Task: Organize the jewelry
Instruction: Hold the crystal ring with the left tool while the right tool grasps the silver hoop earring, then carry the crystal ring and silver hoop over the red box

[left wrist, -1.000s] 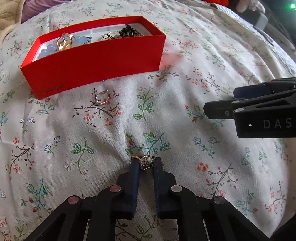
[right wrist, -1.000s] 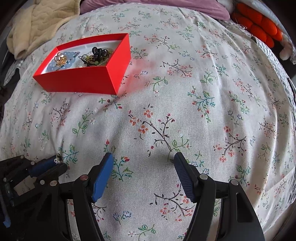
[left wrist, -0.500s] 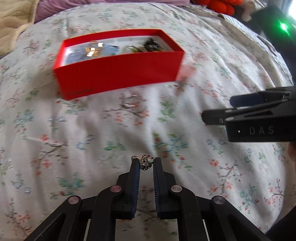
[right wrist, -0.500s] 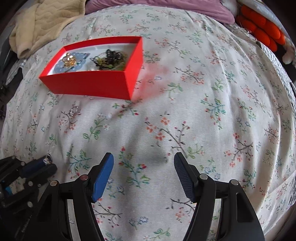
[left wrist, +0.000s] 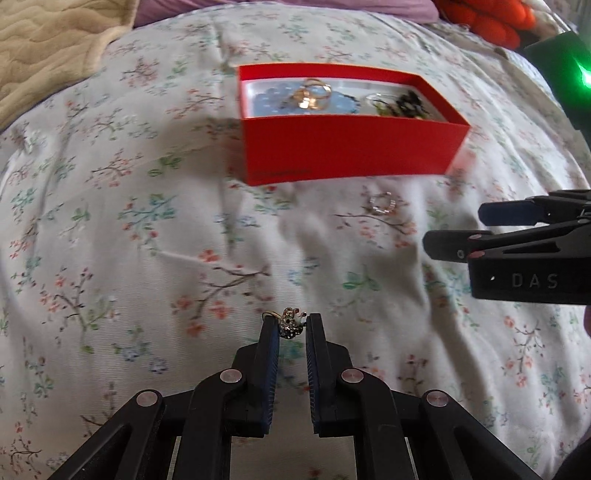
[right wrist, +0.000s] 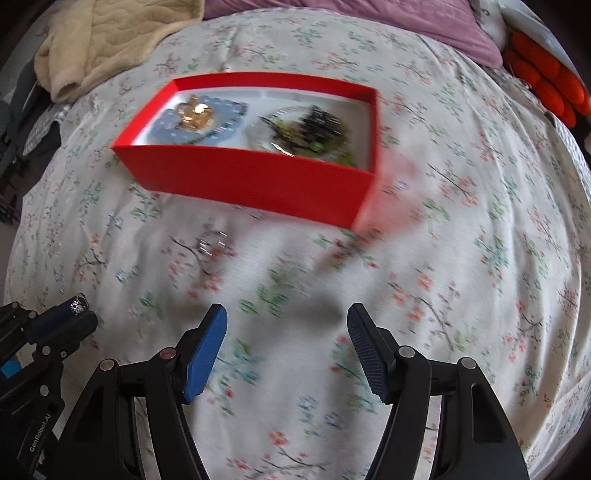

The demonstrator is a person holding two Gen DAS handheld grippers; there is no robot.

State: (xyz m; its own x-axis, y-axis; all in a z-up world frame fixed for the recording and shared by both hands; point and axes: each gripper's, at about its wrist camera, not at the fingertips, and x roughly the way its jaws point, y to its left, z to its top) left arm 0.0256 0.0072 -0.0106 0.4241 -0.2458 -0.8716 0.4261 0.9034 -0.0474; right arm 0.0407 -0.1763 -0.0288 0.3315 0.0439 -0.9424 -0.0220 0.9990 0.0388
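My left gripper (left wrist: 290,326) is shut on a small dark beaded ring (left wrist: 290,325) with a gold band, held above the floral bedspread. It shows again at the left edge of the right wrist view as the left gripper (right wrist: 75,308). A red box (left wrist: 351,147) (right wrist: 258,177) lies ahead with blue beads, gold rings and dark jewelry inside. A silver ring (left wrist: 384,203) (right wrist: 212,242) lies on the cloth just in front of the box. My right gripper (right wrist: 286,319) is open above bare cloth, nothing between its fingers; it enters the left wrist view as the right gripper (left wrist: 458,232).
A beige quilted blanket (right wrist: 110,40) is bunched at the far left. A purple pillow (right wrist: 406,18) and orange fabric (right wrist: 550,81) lie at the far right. A dark device with a green light (left wrist: 576,74) sits at the right edge.
Both grippers have travelled toward the red box, which is larger and nearer in both views. The left keeps its hold on the beaded ring; the right stays open.
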